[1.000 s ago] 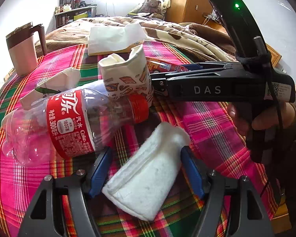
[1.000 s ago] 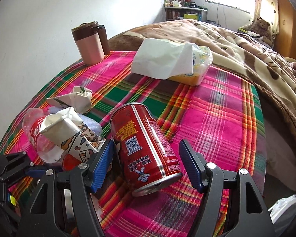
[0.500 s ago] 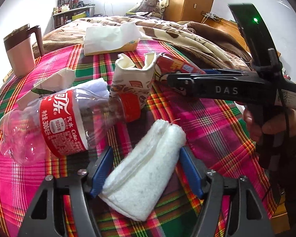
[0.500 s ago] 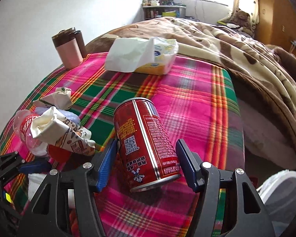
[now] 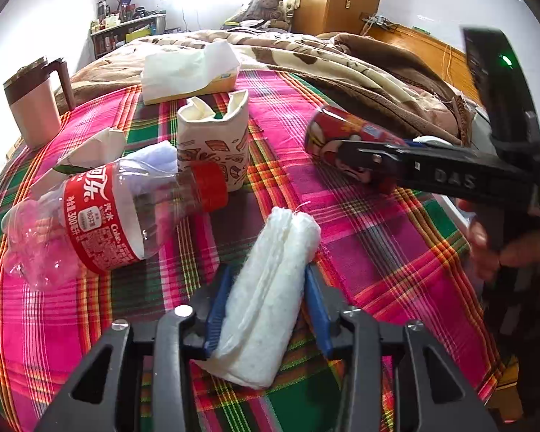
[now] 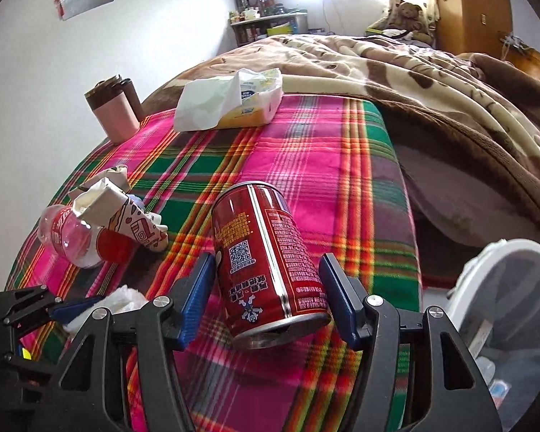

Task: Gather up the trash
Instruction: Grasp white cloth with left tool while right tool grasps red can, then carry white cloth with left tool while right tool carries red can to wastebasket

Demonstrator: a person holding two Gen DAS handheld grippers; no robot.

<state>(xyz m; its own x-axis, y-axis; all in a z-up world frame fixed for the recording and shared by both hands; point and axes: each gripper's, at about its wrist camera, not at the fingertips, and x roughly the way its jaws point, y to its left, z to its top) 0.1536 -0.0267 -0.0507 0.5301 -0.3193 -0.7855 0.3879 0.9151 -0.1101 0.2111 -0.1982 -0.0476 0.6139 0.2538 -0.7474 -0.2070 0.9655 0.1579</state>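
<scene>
Left wrist view: the work surface is a table under a woven plaid cloth (image 5: 370, 237) in pink, green and orange, set against a bed with a brown and cream fleece blanket (image 5: 342, 68). A wooden wardrobe and a cluttered shelf stand by the bright window. Taking the crushed paper cup (image 5: 212, 151) as landmark: a clear, dented plastic cola bottle (image 5: 100, 223) with red label and red cap lies on its side, cap touching the cup's near face; an open tissue pack (image 5: 187, 75) lies behind the cup; a pink lidded mug (image 5: 36, 108) stands far to its left. The left gripper (image 5: 266, 309) has just been closing, and its blue pads now pinch a folded white quilted paper towel (image 5: 270, 288), which lies nearer the camera than the cup.

Right wrist view: the same cloth (image 6: 306, 165), with a white-rimmed bin (image 6: 504, 306) beside the table edge at lower right. The cup (image 6: 126, 216) lies left of centre. The right gripper (image 6: 266, 298) has just been narrowing; its pads bear on both sides of a red cylindrical metal can (image 6: 266, 259), printed with small text and a square code, tilted, right of the cup and nearer the camera. Whether the can is clear of the cloth cannot be told.
</scene>
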